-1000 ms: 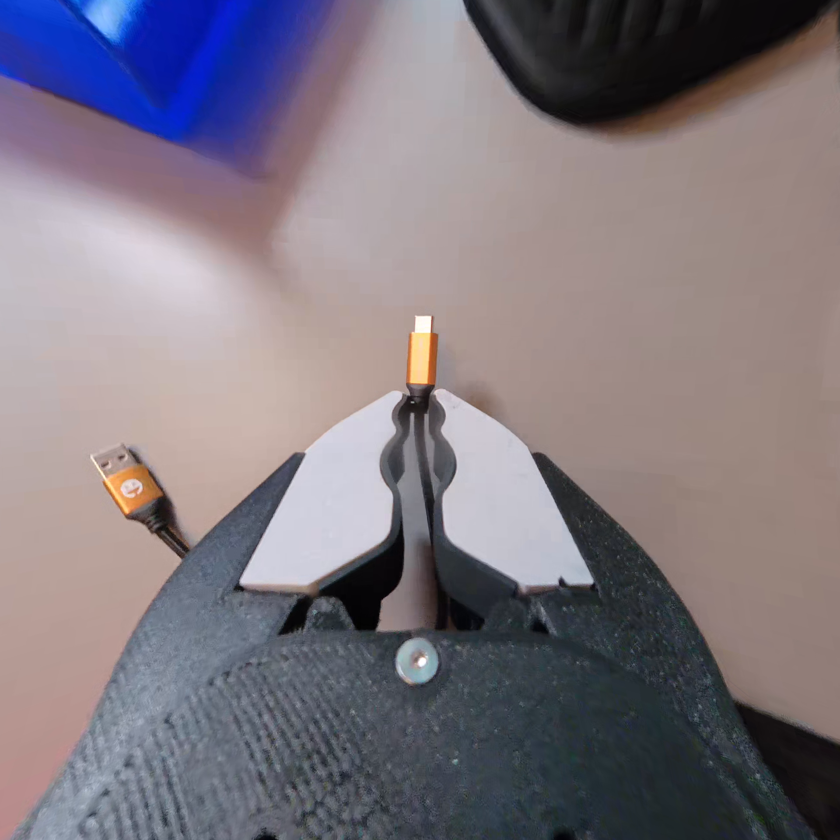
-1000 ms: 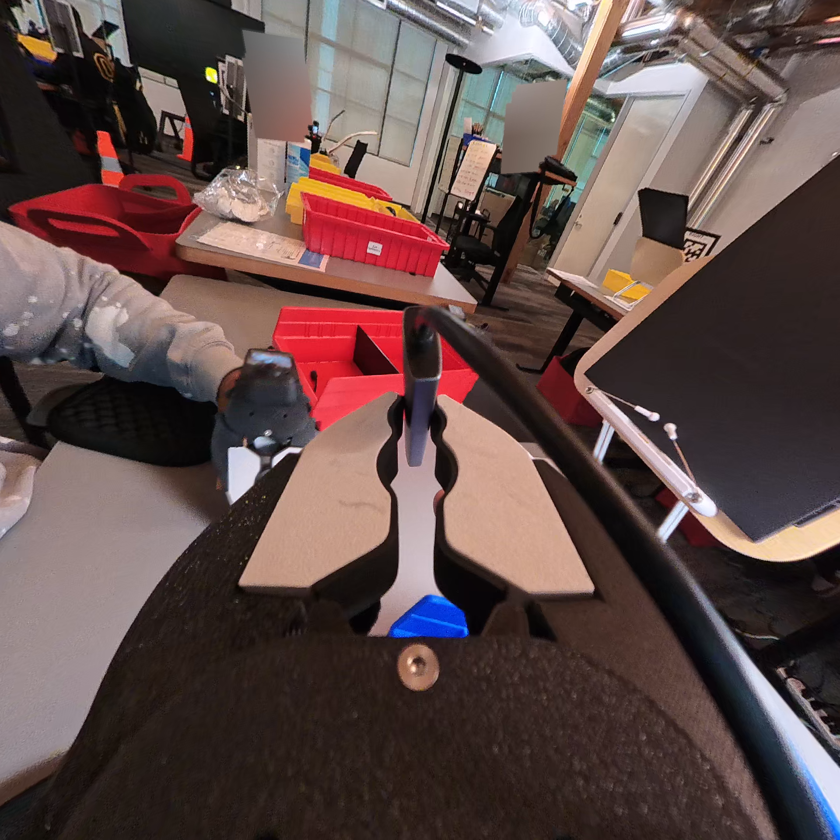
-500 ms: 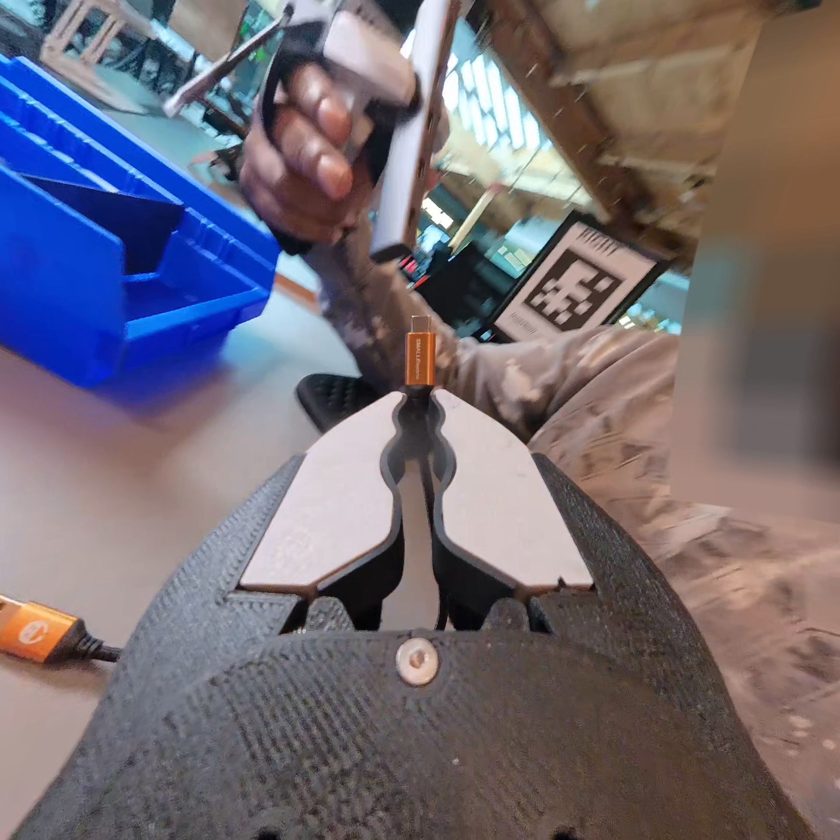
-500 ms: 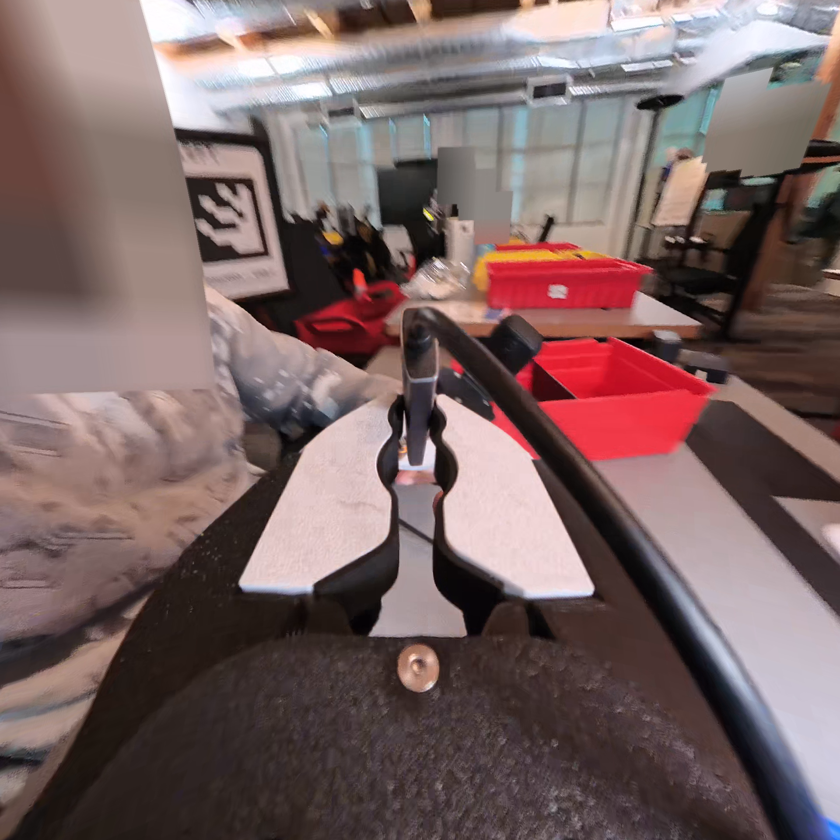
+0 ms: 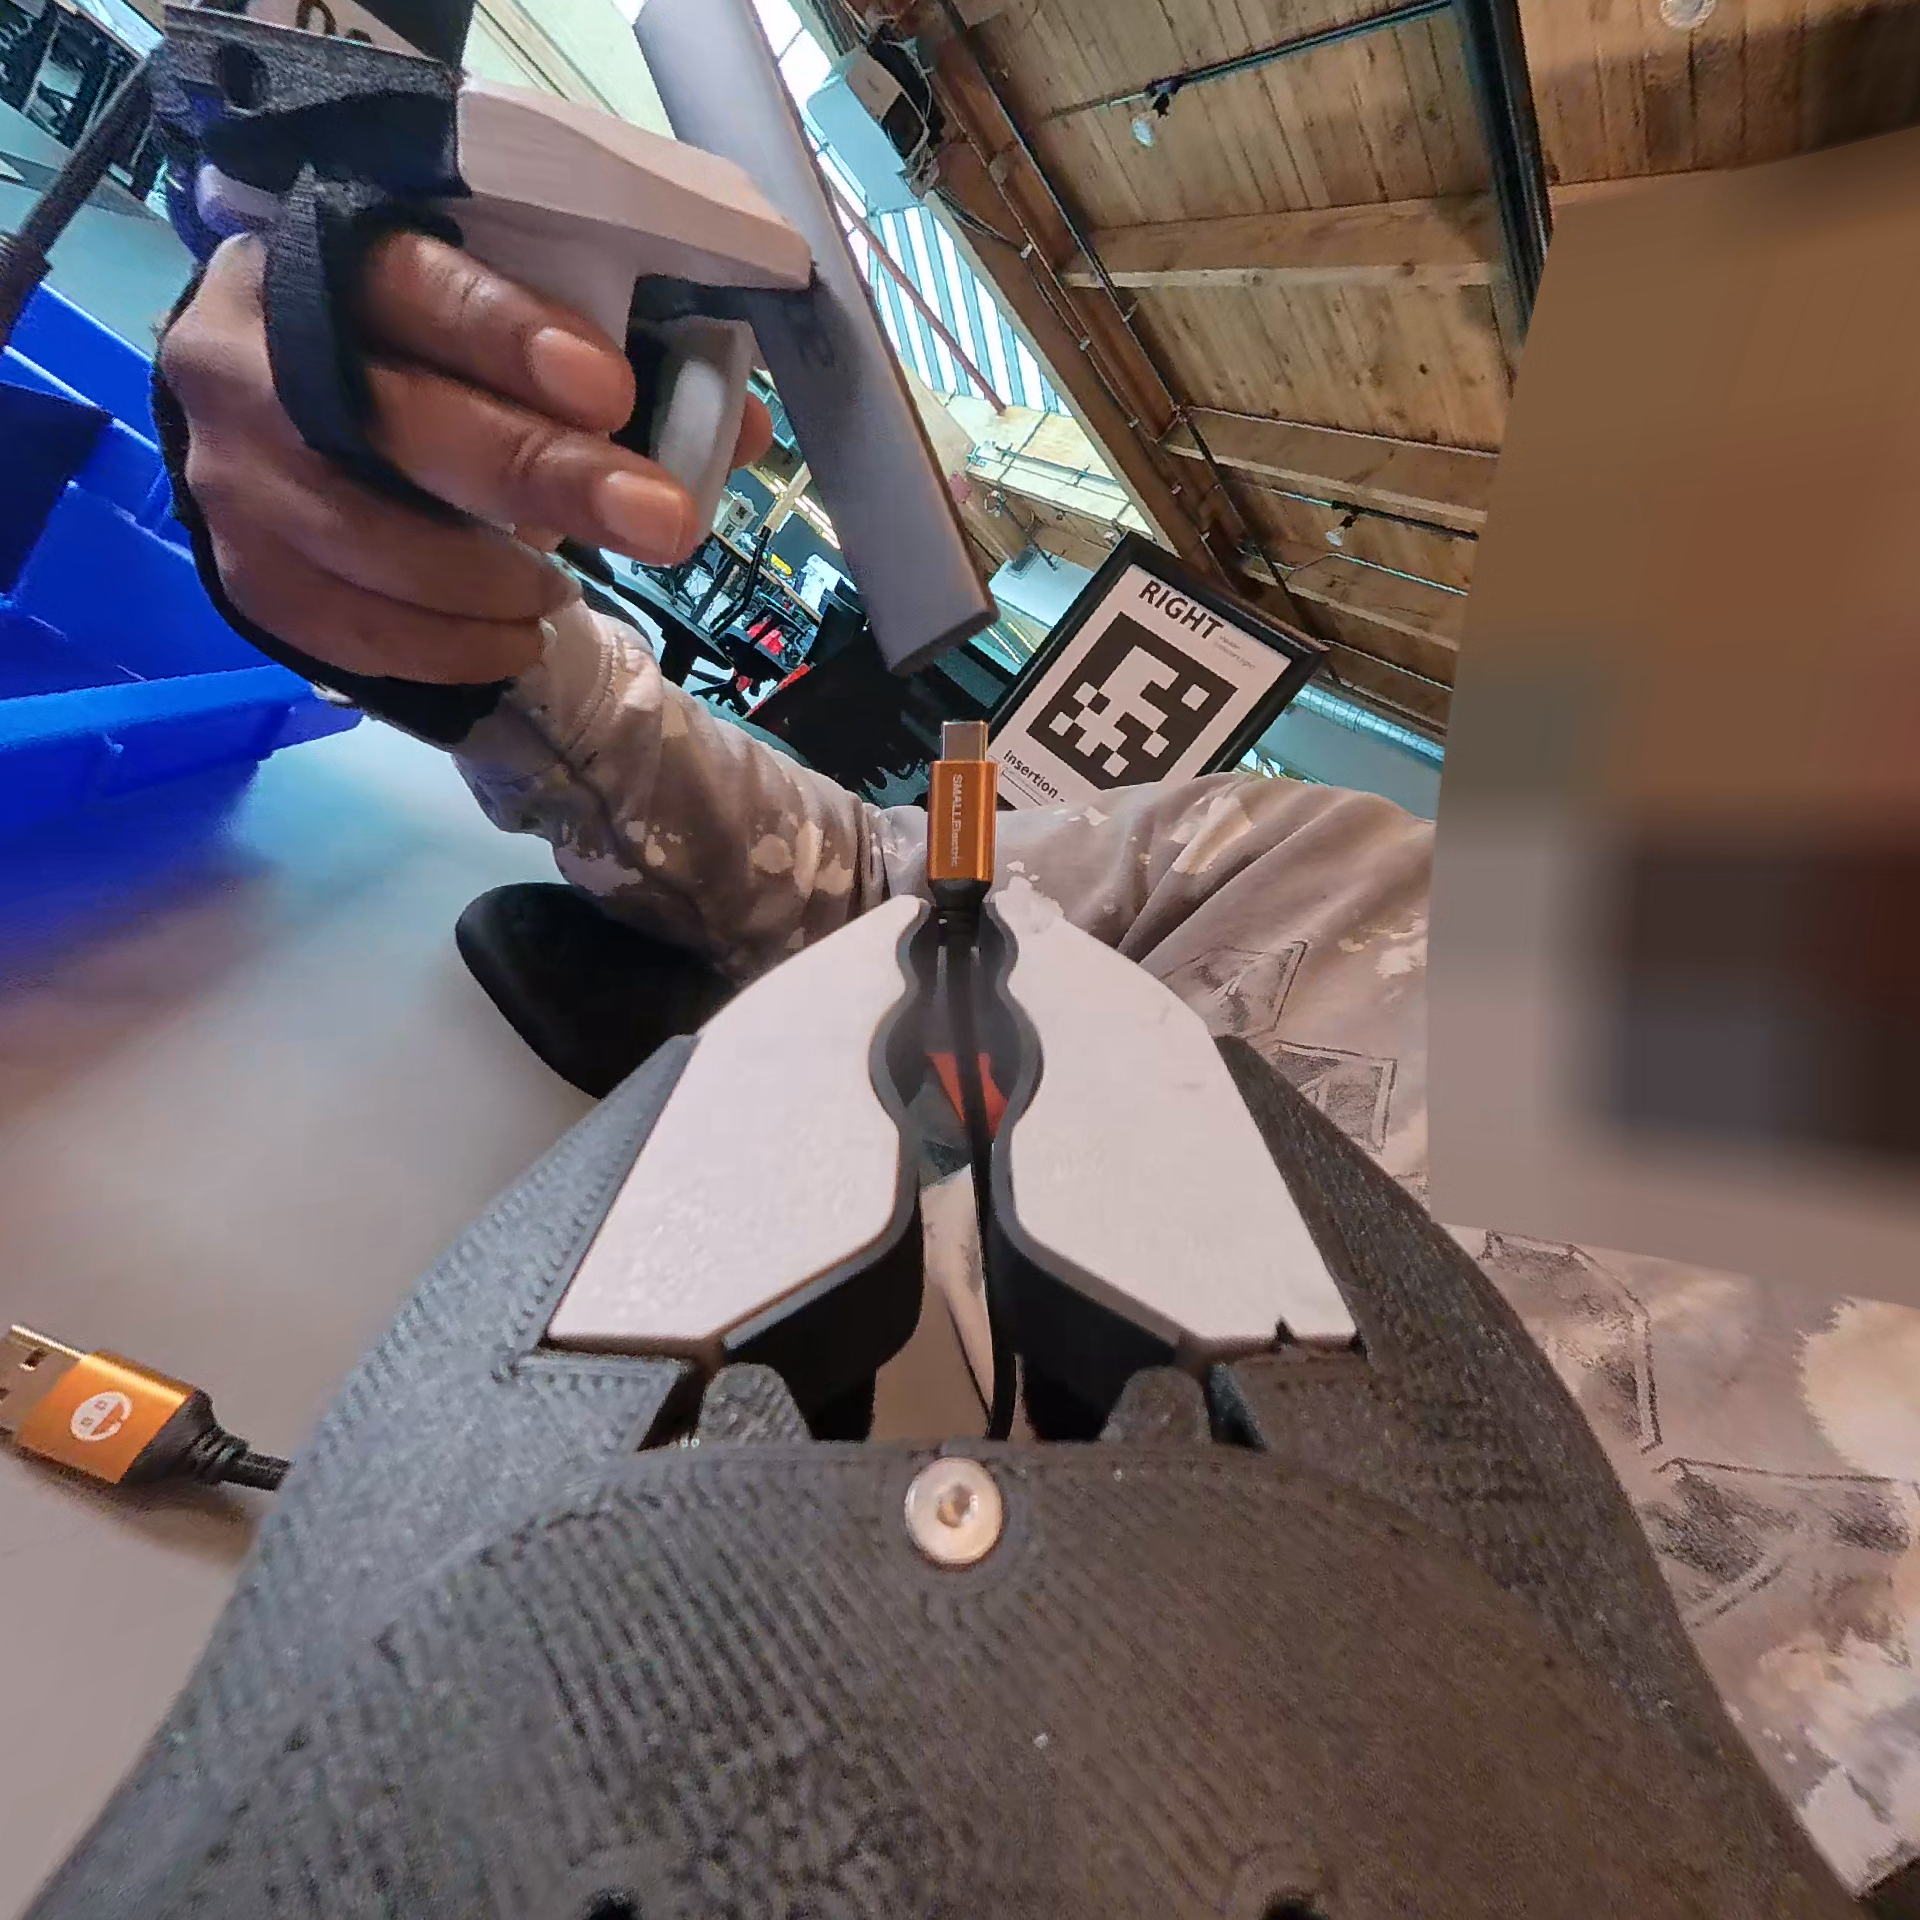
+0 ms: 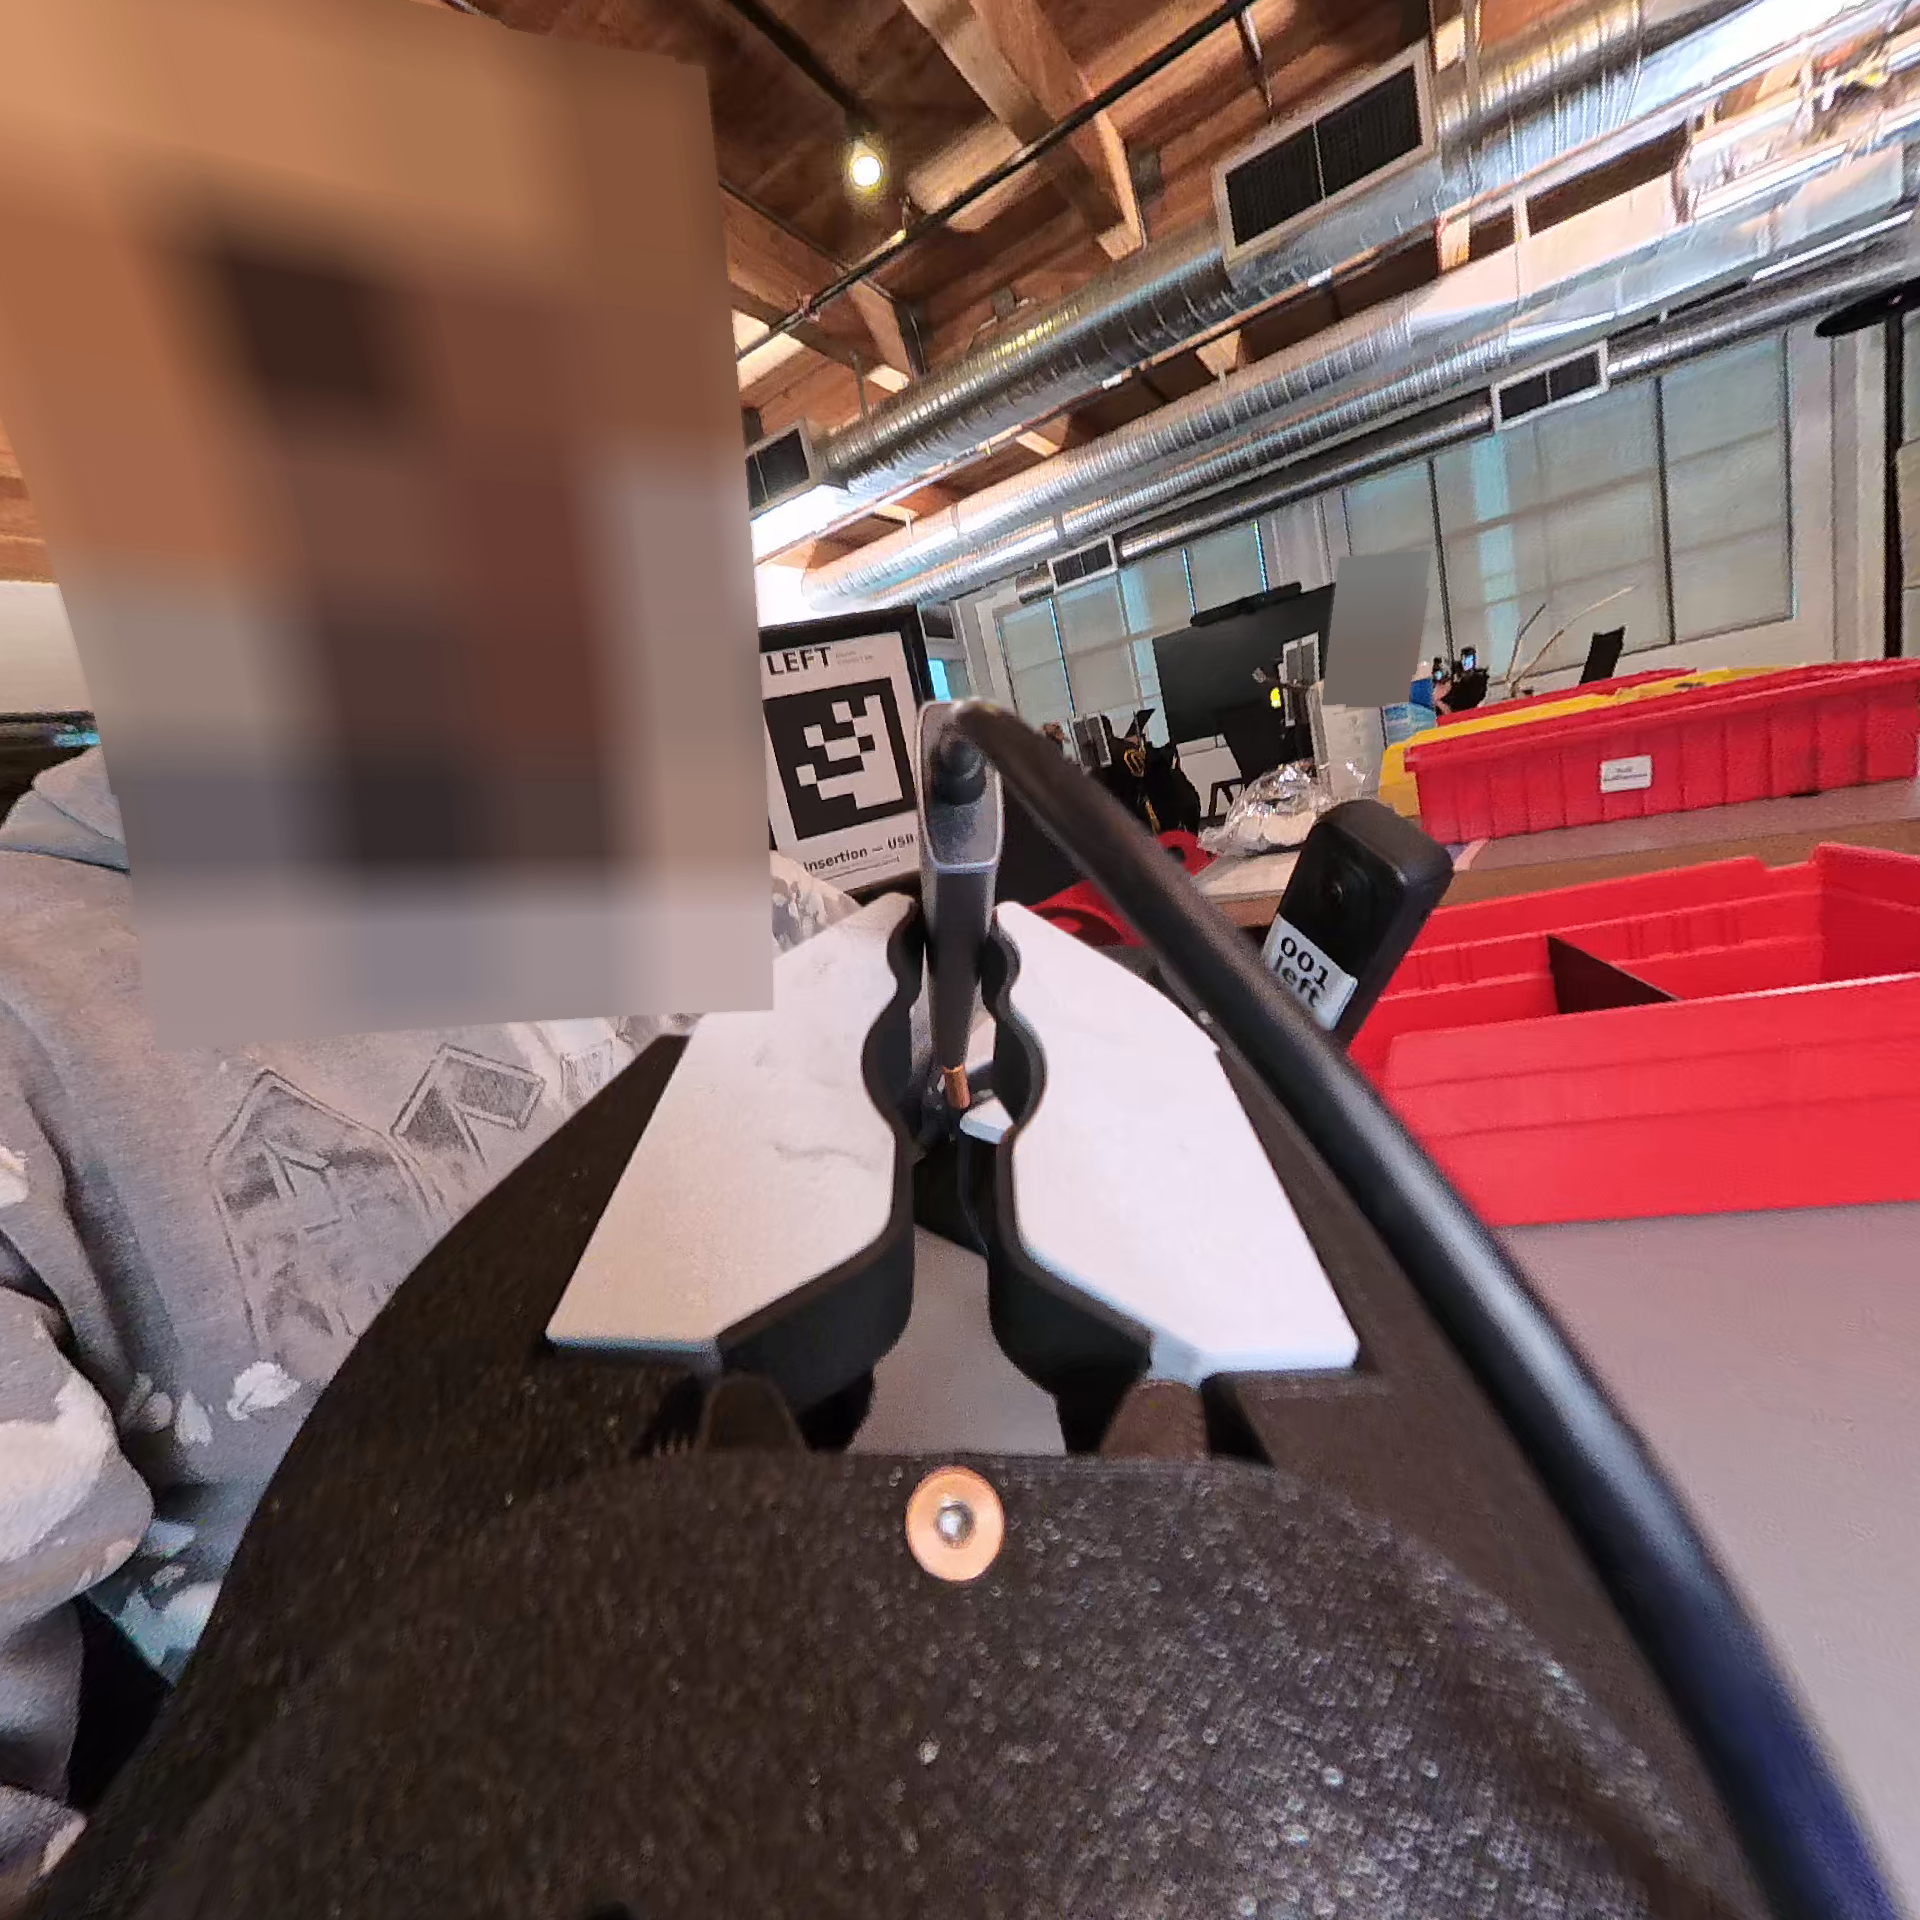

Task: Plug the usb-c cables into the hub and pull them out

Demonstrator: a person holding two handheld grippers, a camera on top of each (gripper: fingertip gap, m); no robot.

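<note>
A: Left wrist view, nearest first: what do the left tongs [image 5: 961, 914] hold?

B: They are pinched narrow on the black cable just behind the orange plug [image 5: 962, 823]. The plug stands straight out past the tips, its long axis along the fingers, metal end forward.

A: And beyond it?

B: The hub [image 5: 831, 343], a grey bar, hangs above and slightly left of the plug, tilted, its lower end nearest the plug but clearly apart from it. A hand [image 5: 416, 457] carries the right tool there. On the desk [image 5: 208, 1039], low left, lies the cable's orange USB-A end [image 5: 99, 1413]; a blue bin [image 5: 104, 644] sits farther back.

A: Right wrist view?

B: The right tongs [image 6: 956, 935] are clamped on the hub [image 6: 954, 935], which stands edge-on between the fingers, its own black lead [image 6: 1299, 1060] arching back to the right. Red bins [image 6: 1621, 1039] lie beyond on the desk.

A: The deciding relation?

B: Plug axis and hub axis are not in line. Judged from this, the plug must rise toward the hub's lower end; which face bears the port cannot be told
</note>
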